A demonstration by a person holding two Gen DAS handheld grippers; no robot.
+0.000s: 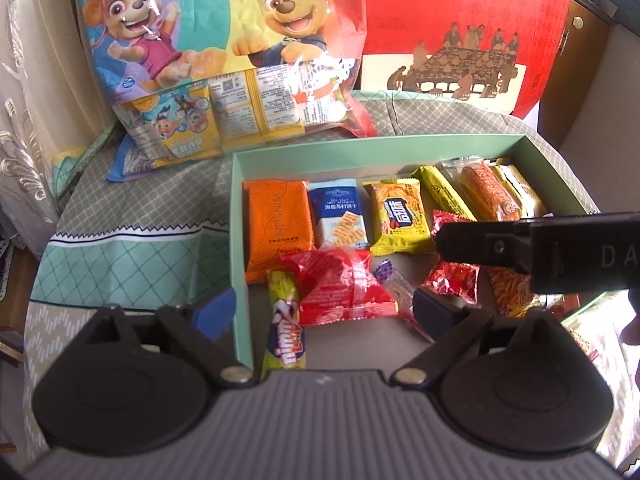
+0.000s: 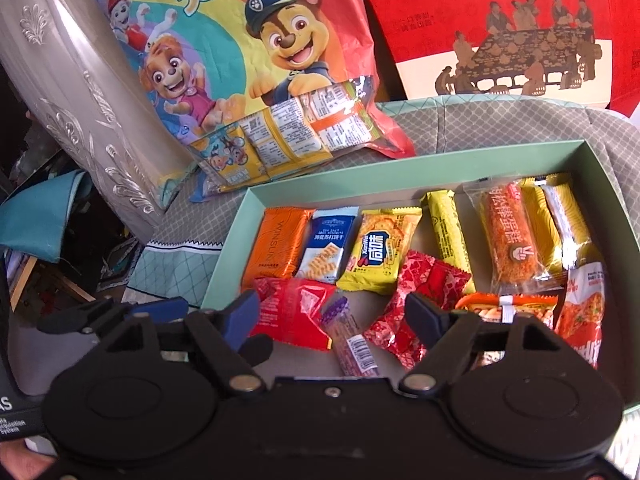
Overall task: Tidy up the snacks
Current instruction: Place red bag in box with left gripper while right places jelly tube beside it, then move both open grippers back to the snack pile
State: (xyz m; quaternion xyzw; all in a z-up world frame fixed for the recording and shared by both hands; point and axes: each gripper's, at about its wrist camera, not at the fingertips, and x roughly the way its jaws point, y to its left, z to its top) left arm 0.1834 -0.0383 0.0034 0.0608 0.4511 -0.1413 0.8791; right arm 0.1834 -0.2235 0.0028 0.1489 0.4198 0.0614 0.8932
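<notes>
Snacks fill my mint-green box [image 2: 400, 170] on the quilted cloth; cartoon snack bag [image 2: 248, 64] waits behind. Both grippers, left [image 1: 322, 308] and right [image 2: 334, 312], gape empty above red packets [image 2: 294, 314]; a careless dip could scatter the rows.

box [image 2: 436, 160]: mint green | packet at box's far-left corner [image 2: 276, 244]: orange, fine wavy lines | next packet [image 2: 326, 248]: navy and white | big bag behind box [image 2: 240, 60]: rainbow bands, cartoon puppies | cloth under box [image 1: 132, 216]: grey and mint lattice | carton behind box [image 2: 500, 28]: red and cream
</notes>
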